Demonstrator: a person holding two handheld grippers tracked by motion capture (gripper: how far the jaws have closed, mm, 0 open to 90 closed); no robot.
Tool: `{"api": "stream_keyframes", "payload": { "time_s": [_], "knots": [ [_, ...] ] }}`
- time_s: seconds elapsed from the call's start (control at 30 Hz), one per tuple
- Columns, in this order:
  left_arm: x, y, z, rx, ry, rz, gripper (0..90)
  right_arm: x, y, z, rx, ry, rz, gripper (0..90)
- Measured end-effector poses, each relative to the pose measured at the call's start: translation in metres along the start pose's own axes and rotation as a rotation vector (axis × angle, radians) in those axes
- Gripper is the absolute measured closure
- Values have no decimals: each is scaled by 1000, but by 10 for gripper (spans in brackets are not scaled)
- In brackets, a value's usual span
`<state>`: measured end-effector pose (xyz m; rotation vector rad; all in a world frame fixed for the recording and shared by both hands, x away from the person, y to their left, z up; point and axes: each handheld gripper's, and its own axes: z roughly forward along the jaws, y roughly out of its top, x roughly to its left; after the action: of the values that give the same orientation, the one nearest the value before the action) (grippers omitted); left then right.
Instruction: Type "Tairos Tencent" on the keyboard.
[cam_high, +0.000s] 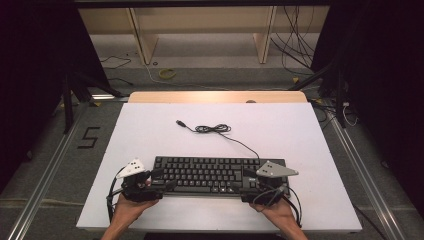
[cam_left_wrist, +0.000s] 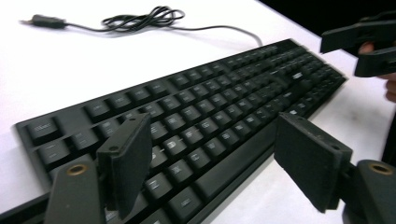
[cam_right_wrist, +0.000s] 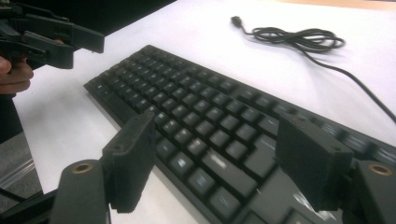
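Observation:
A black keyboard (cam_high: 210, 174) lies on the white board (cam_high: 150, 135), near its front edge. Its cable (cam_high: 212, 129) runs back to a loose coil and a USB plug (cam_high: 180, 122). My left gripper (cam_high: 162, 181) is at the keyboard's left end. Its jaws stand open in the left gripper view (cam_left_wrist: 217, 135), one over the keys (cam_left_wrist: 187, 121), the other off the front edge, neither pad pressing. At the right end my right gripper (cam_high: 248, 186) is open too, with its jaws (cam_right_wrist: 219, 126) spread above the keys (cam_right_wrist: 205, 121). Each gripper view shows the other gripper farther off (cam_left_wrist: 364, 44) (cam_right_wrist: 51, 37).
A wooden strip (cam_high: 215, 96) borders the board's far edge. Beyond it are a wooden shelf frame (cam_high: 200, 30) and loose cables on the floor (cam_high: 295, 50). A "5" mark (cam_high: 89, 137) is on the floor at left. Dark stands flank both sides.

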<state>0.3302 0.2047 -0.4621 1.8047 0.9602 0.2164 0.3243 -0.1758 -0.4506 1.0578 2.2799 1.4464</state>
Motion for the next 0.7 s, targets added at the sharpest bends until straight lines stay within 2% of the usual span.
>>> {"api": "stream_keyframes", "payload": {
  "time_s": [0.07,0.1,0.2,0.23,0.27,0.3,0.7],
  "knots": [
    [2,-1,-1,6,14,-9,292,1,2,4,6,4,-5,307],
    [4,-2,-2,19,35,-15,316,3,7,12,20,14,-12,309],
    [4,-2,-2,19,35,-15,327,4,9,14,24,17,-14,312],
    [7,-3,-2,41,61,-34,327,4,9,14,24,17,-14,312],
    [7,-3,-2,41,61,-34,363,4,9,14,24,17,-14,312],
    [9,-3,-2,57,78,-42,363,6,15,25,35,29,-15,323],
    [16,-5,-2,100,113,-73,536,17,33,58,75,51,-41,369]
  ]
}}
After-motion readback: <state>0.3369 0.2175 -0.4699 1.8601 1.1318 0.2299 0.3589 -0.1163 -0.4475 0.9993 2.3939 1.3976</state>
